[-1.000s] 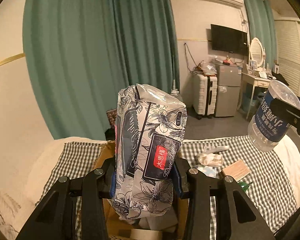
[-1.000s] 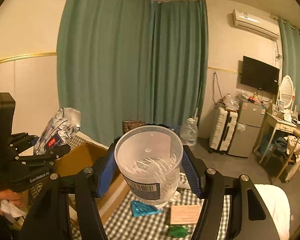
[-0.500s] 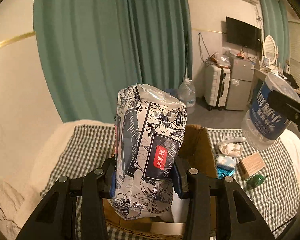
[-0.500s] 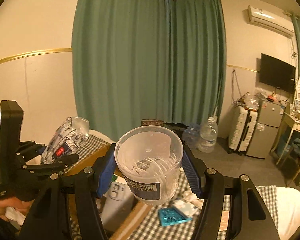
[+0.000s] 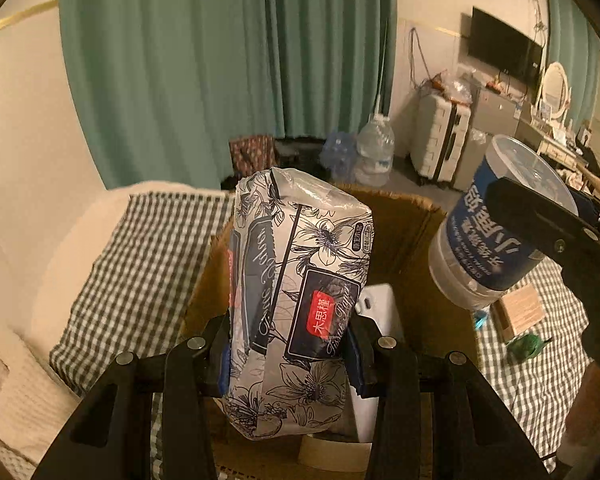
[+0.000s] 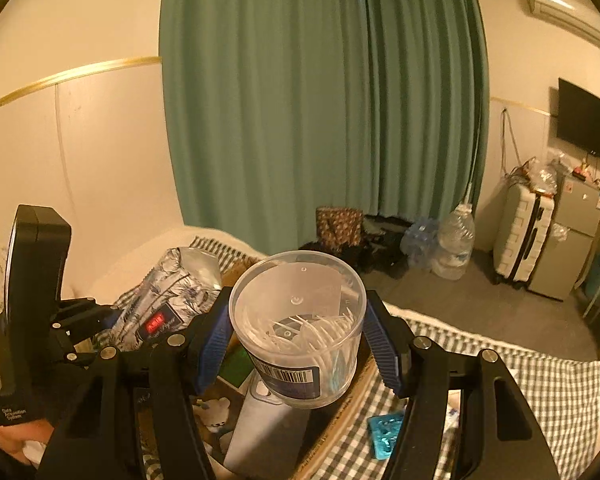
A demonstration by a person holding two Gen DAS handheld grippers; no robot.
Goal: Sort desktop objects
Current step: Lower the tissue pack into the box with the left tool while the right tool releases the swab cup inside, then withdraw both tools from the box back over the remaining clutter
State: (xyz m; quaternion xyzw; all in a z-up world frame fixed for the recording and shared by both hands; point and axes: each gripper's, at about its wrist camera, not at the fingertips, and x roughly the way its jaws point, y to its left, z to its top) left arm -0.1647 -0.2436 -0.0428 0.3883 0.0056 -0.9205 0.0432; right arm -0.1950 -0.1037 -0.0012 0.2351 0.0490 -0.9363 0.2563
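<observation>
Now L gripper [image 5: 286, 354] clamps tissue pack [image 5: 296, 292], R gripper [image 6: 298, 344] clamps swab tub [image 6: 300, 324], both above box [image 5: 412, 240].

Your tissue pack [image 5: 296, 300] – silver wrap, dark floral print, red label – stands upright, clamped at its lower sides, above open box [image 5: 412, 240]. Your jar [image 6: 300, 328] – clear plastic tub, blue label, barcode, white picks inside – tilts with its clear end toward the right camera, gripped on both sides, over box's right edge. Box is brown cardboard on checked cloth; white items lie inside. Blue packet [image 6: 386, 430], green item [image 5: 526, 346], tan block [image 5: 520, 308] lie on cloth right of box.
</observation>
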